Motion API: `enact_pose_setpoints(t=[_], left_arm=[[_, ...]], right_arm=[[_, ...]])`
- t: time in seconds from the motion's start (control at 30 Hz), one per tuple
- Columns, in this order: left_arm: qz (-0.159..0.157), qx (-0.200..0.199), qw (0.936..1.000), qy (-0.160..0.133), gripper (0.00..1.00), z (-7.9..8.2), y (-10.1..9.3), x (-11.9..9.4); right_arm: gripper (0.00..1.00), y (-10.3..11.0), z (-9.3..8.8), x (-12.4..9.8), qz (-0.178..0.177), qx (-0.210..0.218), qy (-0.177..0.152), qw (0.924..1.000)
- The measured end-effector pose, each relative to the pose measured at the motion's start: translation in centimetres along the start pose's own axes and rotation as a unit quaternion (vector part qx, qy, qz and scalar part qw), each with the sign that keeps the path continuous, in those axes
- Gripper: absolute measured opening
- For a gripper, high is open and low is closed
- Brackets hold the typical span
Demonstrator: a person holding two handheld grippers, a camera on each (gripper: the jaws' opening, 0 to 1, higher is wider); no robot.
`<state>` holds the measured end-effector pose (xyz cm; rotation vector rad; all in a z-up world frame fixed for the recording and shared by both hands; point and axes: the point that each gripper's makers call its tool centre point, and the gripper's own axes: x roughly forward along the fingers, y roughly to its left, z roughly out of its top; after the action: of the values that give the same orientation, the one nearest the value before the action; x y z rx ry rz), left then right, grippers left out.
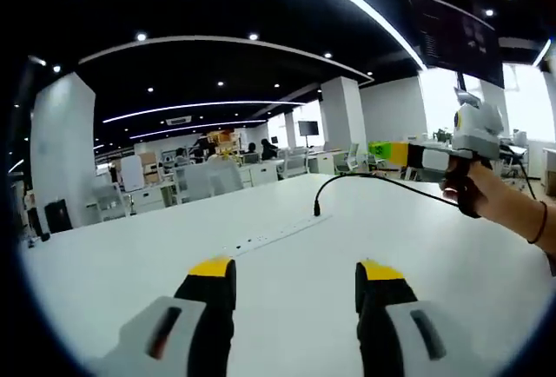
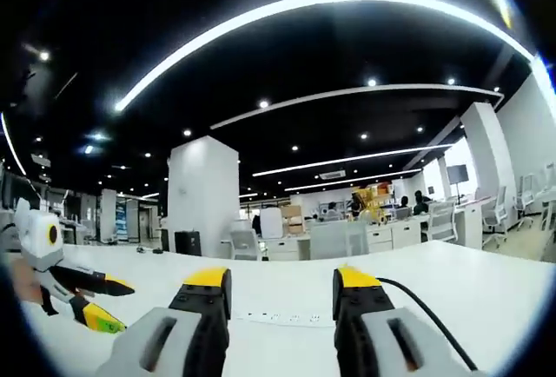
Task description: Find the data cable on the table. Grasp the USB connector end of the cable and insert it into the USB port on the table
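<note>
White table [image 1: 113, 264] spreads out, with the socket strip [image 1: 271, 237] lying mid-surface. The left gripper [image 1: 295, 268] is just short of the strip, jaws wide, nothing held. The right gripper [image 2: 282, 277] faces the strip, jaws wide, empty. The black data cable [image 1: 382, 179] trails away from the strip's end, its connector [image 1: 316, 210] just beside it.

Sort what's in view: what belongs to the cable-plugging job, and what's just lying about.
For the job:
black cable
white socket strip
white table
left tool, open
right tool, open

Just lying about:
white chairs
white pillar
dark hanging screen
</note>
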<state>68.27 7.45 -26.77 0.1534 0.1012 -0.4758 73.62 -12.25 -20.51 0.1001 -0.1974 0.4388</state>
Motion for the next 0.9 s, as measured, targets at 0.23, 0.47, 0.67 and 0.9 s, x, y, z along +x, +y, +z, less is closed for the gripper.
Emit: enact_pose_setpoints(t=[0.23, 0.47, 0.67, 0.9], left_arm=[[0.05, 0.011, 0.9985, -0.018, 0.56, 0.4, 2.5, -2.2], [0.105, 0.015, 0.9939, -0.033, 0.55, 0.1, 5.2, -4.4], [0.148, 0.022, 0.9884, -0.026, 0.55, -1.3, 7.1, -6.1], [0.202, 0.049, 0.9781, -0.017, 0.55, -2.2, 8.7, -8.0]], right_arm=[[0.49, 0.1, 1.5, -3.7, -0.024, -0.007, -0.038, 0.999], [0.49, -0.3, 2.3, -7.3, -0.055, -0.024, -0.07, 0.9958], [0.49, -0.6, 1.9, -9.1, -0.076, -0.066, -0.071, 0.9924], [0.5, -0.9, 0.9, -10.1, -0.096, -0.075, -0.067, 0.9903]])
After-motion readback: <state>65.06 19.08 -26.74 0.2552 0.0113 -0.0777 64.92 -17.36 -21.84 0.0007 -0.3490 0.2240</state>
